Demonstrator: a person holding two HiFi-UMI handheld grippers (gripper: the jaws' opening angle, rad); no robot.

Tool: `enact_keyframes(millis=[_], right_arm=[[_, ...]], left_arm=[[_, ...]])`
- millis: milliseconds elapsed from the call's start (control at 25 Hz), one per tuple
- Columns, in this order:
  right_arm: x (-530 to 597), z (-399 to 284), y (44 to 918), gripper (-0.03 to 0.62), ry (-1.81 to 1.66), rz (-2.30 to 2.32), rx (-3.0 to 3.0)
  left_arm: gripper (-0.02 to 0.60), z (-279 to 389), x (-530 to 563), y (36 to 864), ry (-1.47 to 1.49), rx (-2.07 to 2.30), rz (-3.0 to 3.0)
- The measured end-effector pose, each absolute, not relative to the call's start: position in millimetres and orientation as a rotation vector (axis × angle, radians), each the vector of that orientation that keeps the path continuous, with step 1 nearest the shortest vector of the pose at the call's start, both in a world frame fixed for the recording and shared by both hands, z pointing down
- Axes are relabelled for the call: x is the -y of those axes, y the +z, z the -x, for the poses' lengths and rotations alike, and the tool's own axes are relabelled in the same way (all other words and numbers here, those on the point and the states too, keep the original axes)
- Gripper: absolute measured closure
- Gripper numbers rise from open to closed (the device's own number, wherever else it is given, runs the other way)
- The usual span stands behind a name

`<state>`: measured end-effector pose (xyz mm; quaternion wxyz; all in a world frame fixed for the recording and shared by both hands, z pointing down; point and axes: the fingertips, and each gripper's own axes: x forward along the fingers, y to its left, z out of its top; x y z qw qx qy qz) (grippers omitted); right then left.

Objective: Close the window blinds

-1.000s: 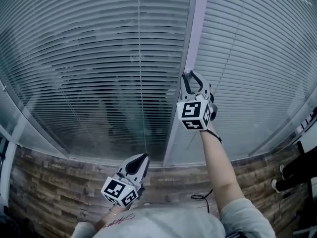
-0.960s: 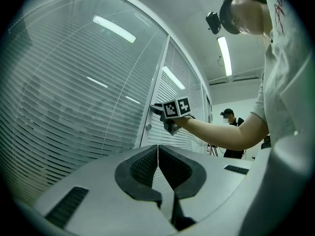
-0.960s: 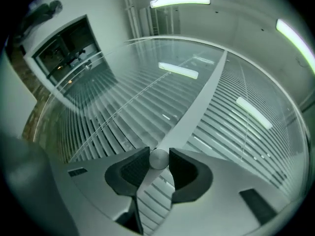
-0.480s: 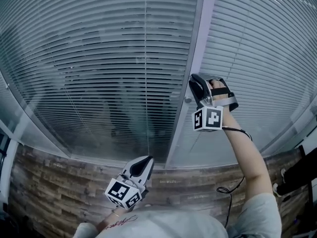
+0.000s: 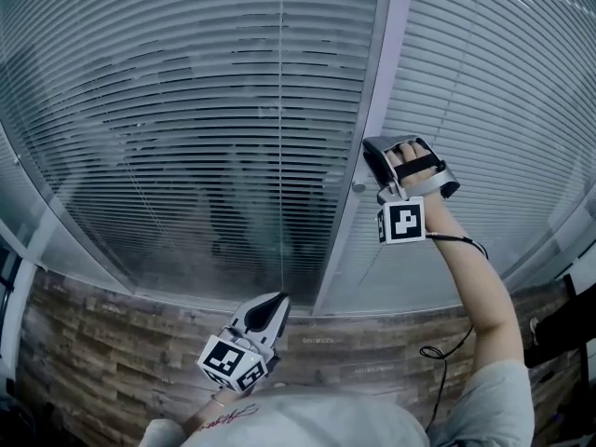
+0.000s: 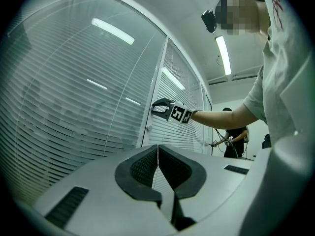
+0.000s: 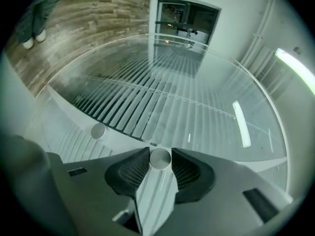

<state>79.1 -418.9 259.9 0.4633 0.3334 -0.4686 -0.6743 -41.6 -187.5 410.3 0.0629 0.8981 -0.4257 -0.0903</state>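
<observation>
Head view: right gripper (image 5: 372,150) is up at the frame post (image 5: 389,54) between the blinds (image 5: 186,110); left gripper (image 5: 272,303) is low and idle.
Left gripper view: its jaws meet with nothing between them. Right gripper view: jaws clamp a round tilt knob (image 7: 160,158), and the slats show dark gaps. Risk: the smooth tilt knob could slip in the pads when turned, so the slats would not close.

- Head view looks down the blinds (image 5: 186,110) from above.
- Left gripper view looks along the same blinds, with the right gripper (image 6: 158,105) well off.
- Right gripper view sits close on the knob (image 7: 160,158).
</observation>
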Motion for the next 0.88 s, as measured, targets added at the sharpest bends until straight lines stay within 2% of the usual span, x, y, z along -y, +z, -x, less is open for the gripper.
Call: enact_keyframes(millis=[160, 320, 480, 680, 760, 880], right_arm=[[408.6, -88.8, 246.3, 0.420, -1.467, -1.208, 1.558], [407.5, -102.7, 238.4, 0.404, -0.758, -1.704, 2.342], [417.2, -103.1, 241.6, 0.404, -0.256, -1.959, 2.629], [425.9, -99.9, 245.0, 0.405, -0.066, -2.112, 2.656], [426.7, -103.4, 244.5, 0.442, -0.055, -2.172, 2.639], [426.2, -104.2, 243.2, 0.450, -0.125, -2.219, 2.602]], left_arm=[[0.563, 45.6, 185.9, 409.4, -0.277, 1.298, -2.706], [0.563, 48.1, 187.1, 411.9, -0.274, 1.291, -2.701], [0.563, 47.1, 187.9, 414.3, -0.286, 1.278, -2.691], [0.563, 47.4, 186.6, 415.0, -0.279, 1.278, -2.677], [0.563, 49.3, 186.3, 415.1, -0.278, 1.283, -2.674], [0.563, 51.9, 187.2, 415.6, -0.283, 1.288, -2.680]])
